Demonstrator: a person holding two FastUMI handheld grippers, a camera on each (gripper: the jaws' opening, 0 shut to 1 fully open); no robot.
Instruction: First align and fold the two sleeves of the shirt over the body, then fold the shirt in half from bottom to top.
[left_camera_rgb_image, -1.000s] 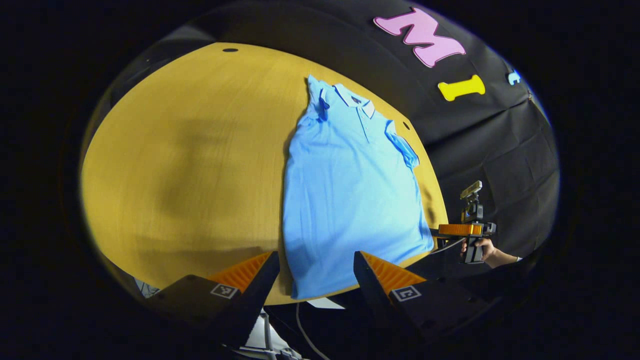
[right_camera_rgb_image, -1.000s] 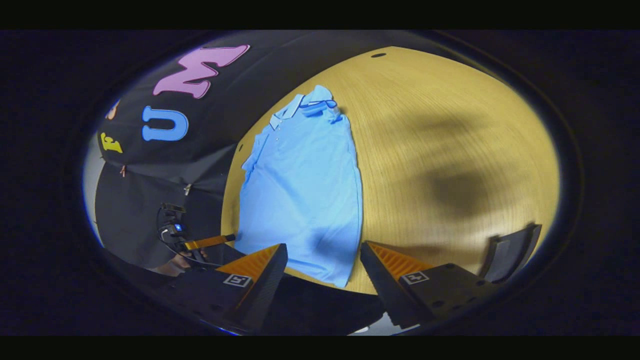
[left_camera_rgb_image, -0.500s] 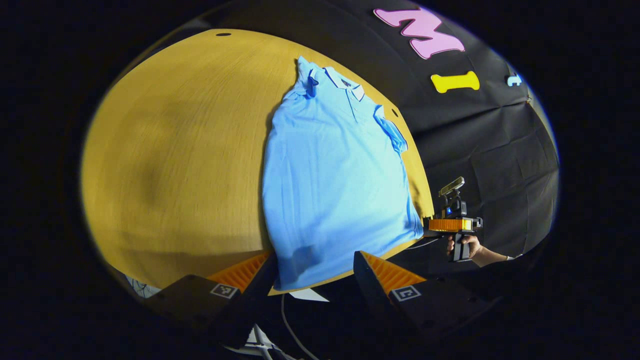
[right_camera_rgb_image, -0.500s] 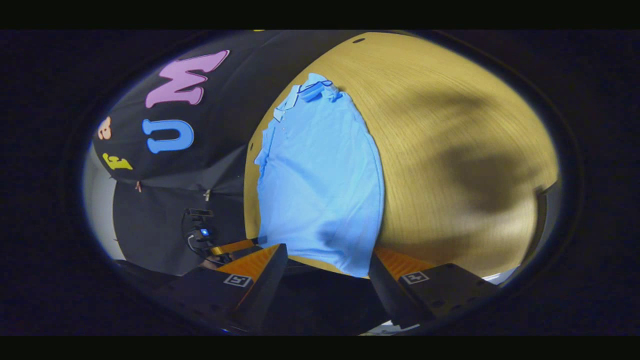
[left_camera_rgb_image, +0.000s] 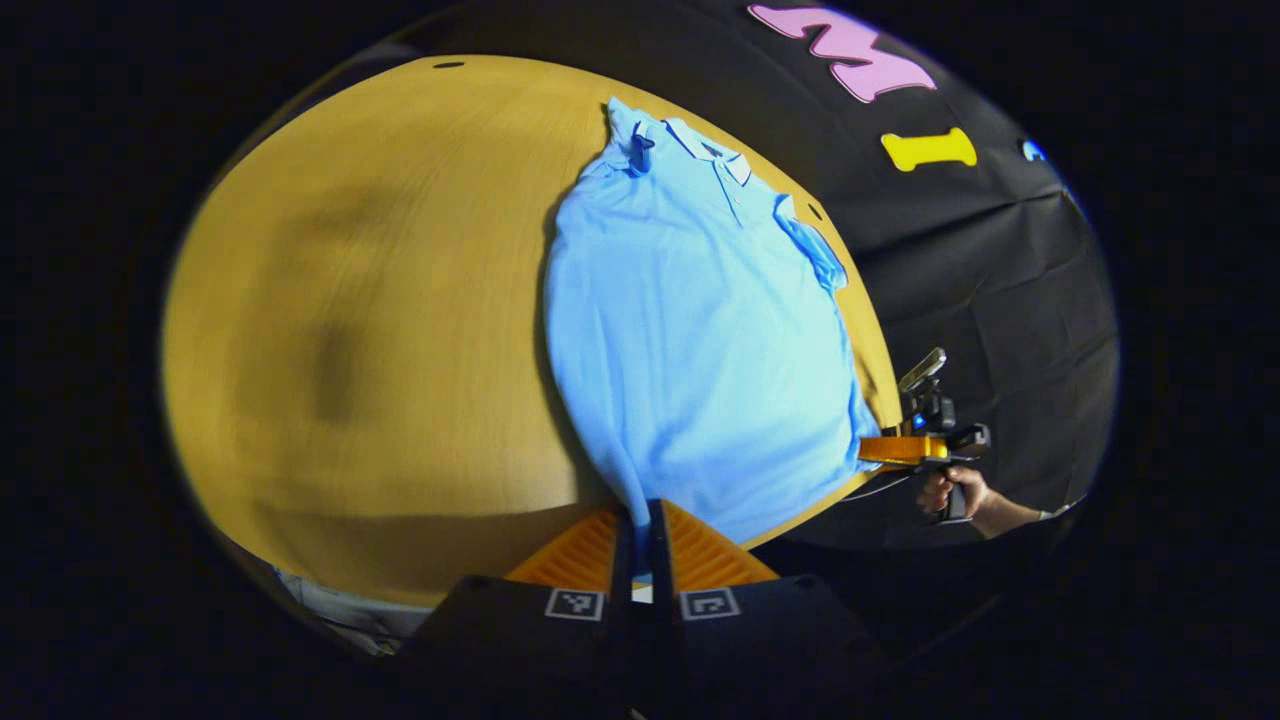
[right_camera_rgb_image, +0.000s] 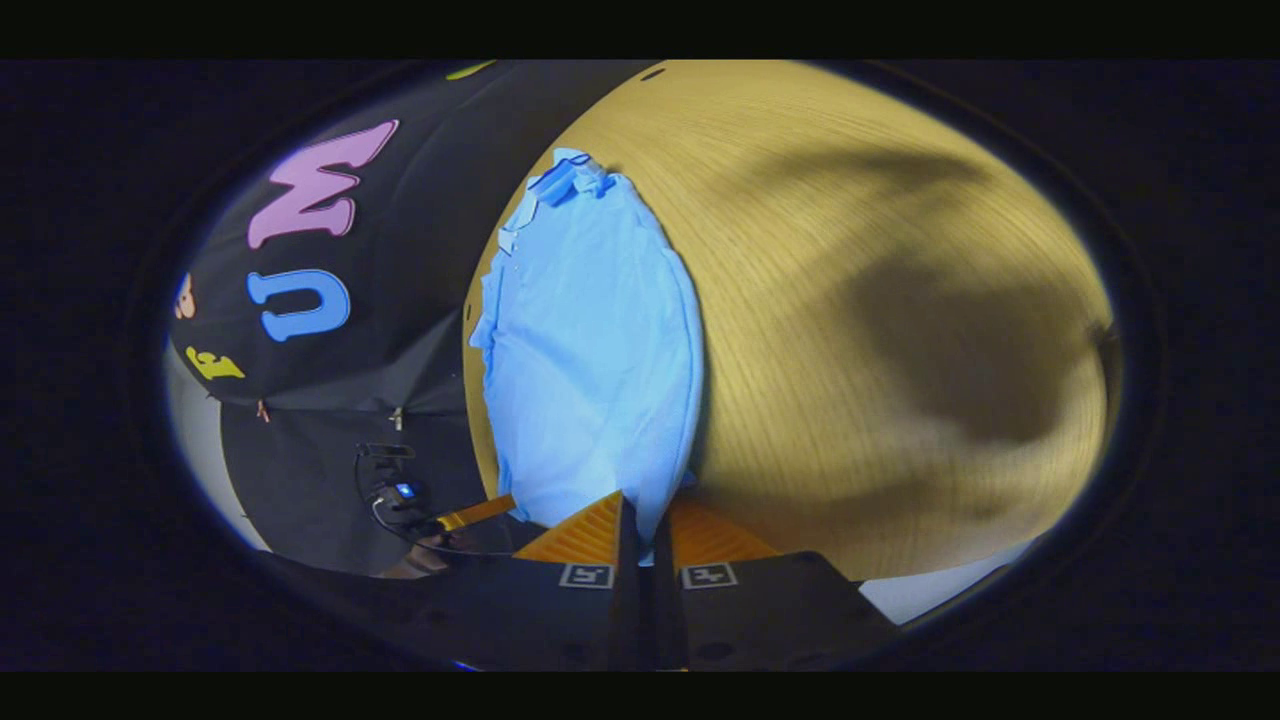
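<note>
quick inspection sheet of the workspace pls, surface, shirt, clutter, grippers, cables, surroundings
Surface: wooden table, shadow patches on it.
Job's things: light blue polo shirt lies flat, collar at the far end, sleeves folded over the body, hem at the near edge.
Clutter: nothing seen.
Grippers: left gripper shut on the shirt's hem corner; right gripper shut on the other hem corner. A hand holds the right gripper.
Cables: thin black cable loops by the left gripper's handle.
Surroundings: black cloth wall behind the table.
</note>
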